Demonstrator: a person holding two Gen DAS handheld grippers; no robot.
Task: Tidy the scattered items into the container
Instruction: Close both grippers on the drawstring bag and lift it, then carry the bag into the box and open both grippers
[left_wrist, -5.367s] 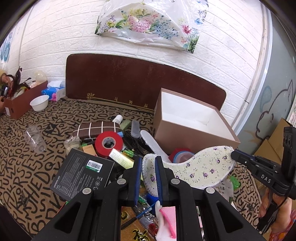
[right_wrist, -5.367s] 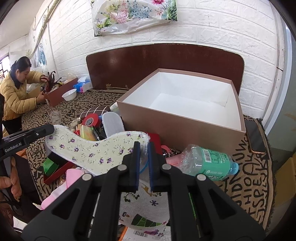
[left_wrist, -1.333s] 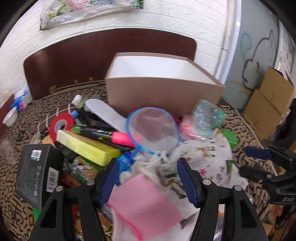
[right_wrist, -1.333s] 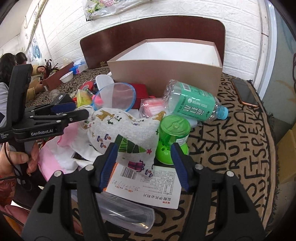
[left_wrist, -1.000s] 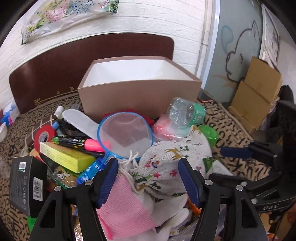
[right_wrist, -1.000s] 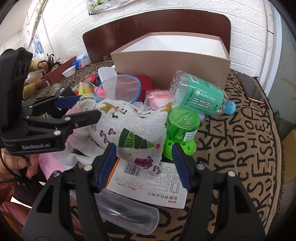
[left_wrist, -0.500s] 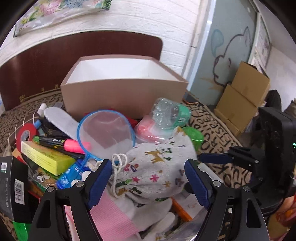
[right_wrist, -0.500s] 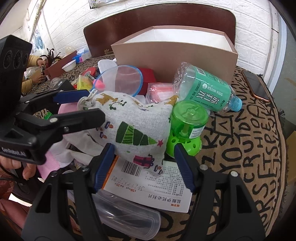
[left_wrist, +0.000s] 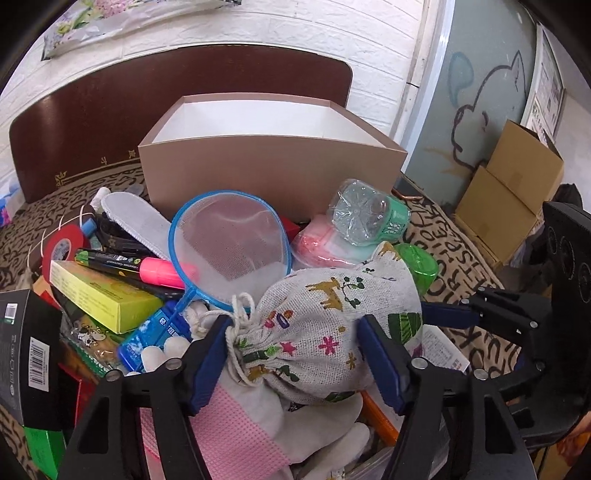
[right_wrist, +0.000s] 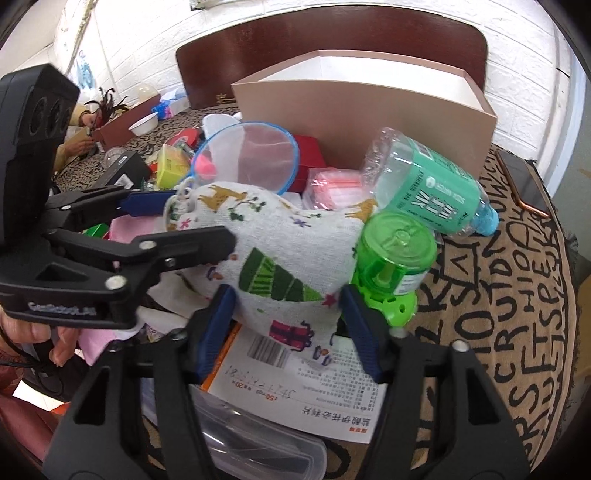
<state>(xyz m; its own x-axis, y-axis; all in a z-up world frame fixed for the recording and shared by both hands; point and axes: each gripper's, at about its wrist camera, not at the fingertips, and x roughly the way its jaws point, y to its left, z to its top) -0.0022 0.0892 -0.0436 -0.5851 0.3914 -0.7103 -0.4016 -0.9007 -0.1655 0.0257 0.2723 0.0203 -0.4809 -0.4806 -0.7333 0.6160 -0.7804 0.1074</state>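
Both grippers' jaws gape wide around the printed pouch (left_wrist: 332, 328) — bottle (right_wrist: 428, 184), green jar (right_wrist: 395, 258) crowd it.

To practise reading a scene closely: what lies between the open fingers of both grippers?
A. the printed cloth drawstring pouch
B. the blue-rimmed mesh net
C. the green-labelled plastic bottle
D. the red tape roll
A: the printed cloth drawstring pouch sits between the open left gripper and right gripper.
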